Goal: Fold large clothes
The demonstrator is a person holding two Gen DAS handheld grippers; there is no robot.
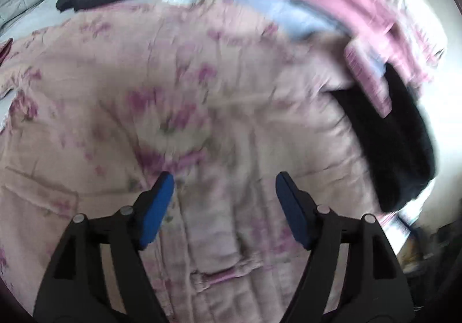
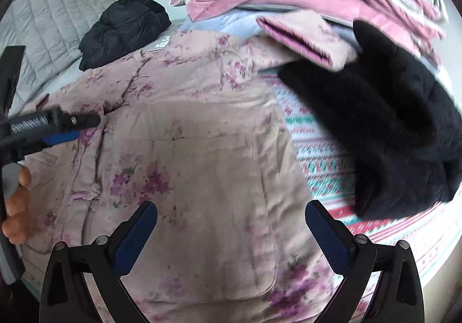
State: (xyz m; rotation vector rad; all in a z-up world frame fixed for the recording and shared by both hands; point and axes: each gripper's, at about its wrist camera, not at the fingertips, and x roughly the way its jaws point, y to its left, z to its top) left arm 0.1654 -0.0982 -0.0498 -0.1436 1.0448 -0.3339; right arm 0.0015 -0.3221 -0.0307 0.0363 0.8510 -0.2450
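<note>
Two grippers, left gripper [image 1: 224, 204] and right gripper [image 2: 231, 232], jaws wide, empty, above pink floral garment [image 2: 202, 144] spread flat on bed [image 2: 332, 155], black garment [image 2: 389, 132] beside it

Left gripper [image 1: 224, 209] and right gripper [image 2: 231, 232] both spread wide, empty, tilted downward, side by side.
</note>
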